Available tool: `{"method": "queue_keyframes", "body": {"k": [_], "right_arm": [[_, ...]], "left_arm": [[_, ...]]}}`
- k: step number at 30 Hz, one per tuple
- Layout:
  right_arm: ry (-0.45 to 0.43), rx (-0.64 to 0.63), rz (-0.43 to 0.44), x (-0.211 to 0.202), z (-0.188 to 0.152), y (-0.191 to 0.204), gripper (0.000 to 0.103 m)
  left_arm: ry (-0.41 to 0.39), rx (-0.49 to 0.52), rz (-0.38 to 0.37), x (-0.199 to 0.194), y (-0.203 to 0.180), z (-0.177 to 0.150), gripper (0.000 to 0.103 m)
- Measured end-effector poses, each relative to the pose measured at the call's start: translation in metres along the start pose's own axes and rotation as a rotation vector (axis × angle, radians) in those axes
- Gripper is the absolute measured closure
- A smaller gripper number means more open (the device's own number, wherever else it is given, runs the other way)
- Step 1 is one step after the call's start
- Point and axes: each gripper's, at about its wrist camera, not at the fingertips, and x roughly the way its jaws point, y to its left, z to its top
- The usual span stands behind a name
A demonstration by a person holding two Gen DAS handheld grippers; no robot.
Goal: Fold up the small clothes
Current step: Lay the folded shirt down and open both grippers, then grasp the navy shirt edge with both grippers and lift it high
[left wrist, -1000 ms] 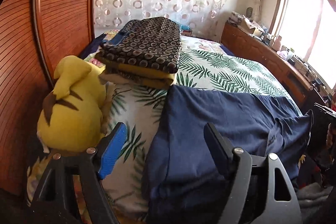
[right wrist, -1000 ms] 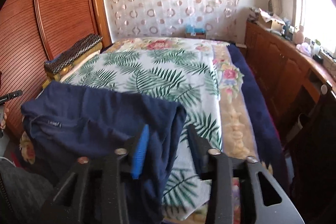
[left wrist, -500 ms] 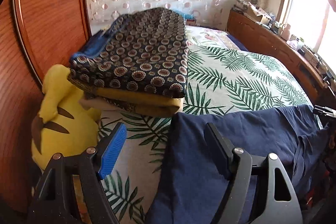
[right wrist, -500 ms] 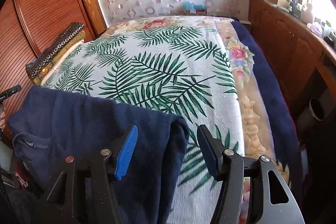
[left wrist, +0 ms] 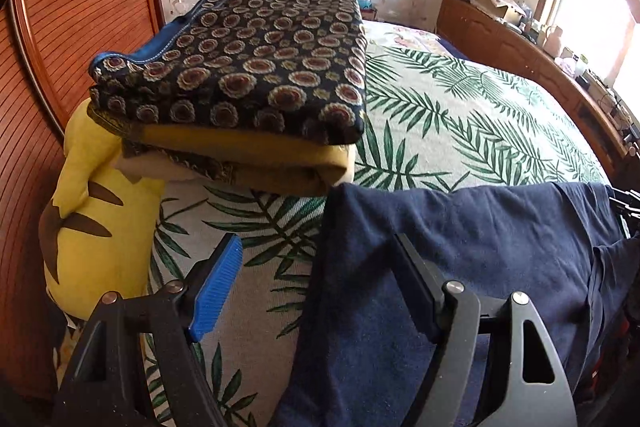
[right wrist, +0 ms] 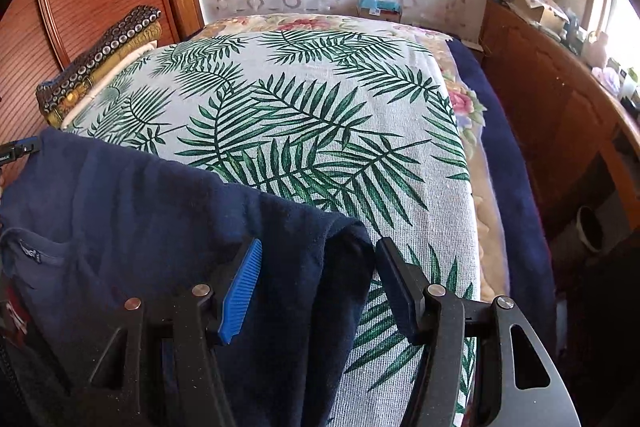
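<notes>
A navy blue garment [left wrist: 480, 247] lies spread across the near edge of the bed and hangs over the front. My left gripper [left wrist: 316, 279] is open over its left edge: the blue pad stands above the bed cover, the black finger above the cloth. In the right wrist view the garment [right wrist: 140, 211] shows its collar and label at the lower left. My right gripper [right wrist: 320, 279] is open astride the thick folded right edge of the cloth, and its pads do not squeeze it.
A folded stack of ring-patterned and mustard cloth [left wrist: 248, 75] sits on the bed's left side, close to the garment's far left corner. A yellow plush toy [left wrist: 100, 211] leans on the wooden wardrobe [left wrist: 60, 27]. The leaf-print cover [right wrist: 320, 115] stretches beyond. A wooden sideboard [right wrist: 560, 107] lines the right.
Both grippers moved forward and lower over the bed, so the folded stack and the leaf cover look closer. The right jaws widened around the garment's edge. The left jaws kept their width.
</notes>
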Motion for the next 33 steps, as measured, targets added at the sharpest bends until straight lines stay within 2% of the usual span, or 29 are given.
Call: {"method": "queue_keyframes", "body": {"k": [2, 3, 5, 6, 7, 8, 9, 13, 15, 17, 21, 26, 33], "right_arm": [[-0.001, -0.008, 0.008, -0.002, -0.001, 0.002, 0.052], [-0.002, -0.017, 0.022, -0.001, 0.0, 0.003, 0.061], [-0.001, -0.038, 0.042, -0.001, 0.0, 0.006, 0.071], [-0.002, -0.052, 0.038, -0.001, 0.0, 0.009, 0.079], [-0.002, -0.061, 0.034, -0.002, 0.0, 0.01, 0.088], [0.002, -0.069, 0.038, -0.002, -0.001, 0.011, 0.089], [0.003, -0.077, 0.038, -0.002, -0.001, 0.012, 0.092], [-0.015, -0.11, 0.059, -0.011, -0.006, 0.016, 0.093], [-0.044, -0.096, 0.078, -0.022, -0.006, 0.016, 0.094], [-0.085, -0.079, 0.089, -0.037, -0.006, 0.015, 0.094], [-0.191, -0.058, 0.1, -0.083, -0.006, 0.014, 0.094], [-0.334, -0.132, 0.041, -0.15, -0.008, 0.03, 0.095], [-0.492, -0.154, -0.028, -0.237, -0.005, 0.038, 0.095]], "left_arm": [[0.004, 0.003, -0.006, 0.002, -0.001, 0.0, 0.026], [0.01, 0.006, -0.009, 0.004, -0.002, -0.001, 0.026], [0.018, 0.016, -0.026, 0.006, -0.005, -0.002, 0.036], [0.019, 0.022, -0.035, 0.006, -0.006, -0.003, 0.038], [0.016, 0.029, -0.041, 0.005, -0.008, -0.004, 0.043], [0.011, 0.039, -0.05, 0.004, -0.01, -0.005, 0.052], [0.01, 0.053, -0.067, 0.004, -0.012, -0.006, 0.056], [0.01, 0.08, -0.114, 0.0, -0.02, -0.009, 0.091], [-0.016, 0.095, -0.103, -0.01, -0.026, -0.01, 0.093], [-0.101, 0.106, -0.094, -0.035, -0.032, -0.008, 0.094], [-0.24, 0.084, -0.141, -0.096, -0.042, -0.003, 0.095], [-0.397, 0.11, -0.17, -0.17, -0.055, 0.006, 0.095], [-0.571, 0.118, -0.194, -0.249, -0.051, 0.026, 0.096]]}}
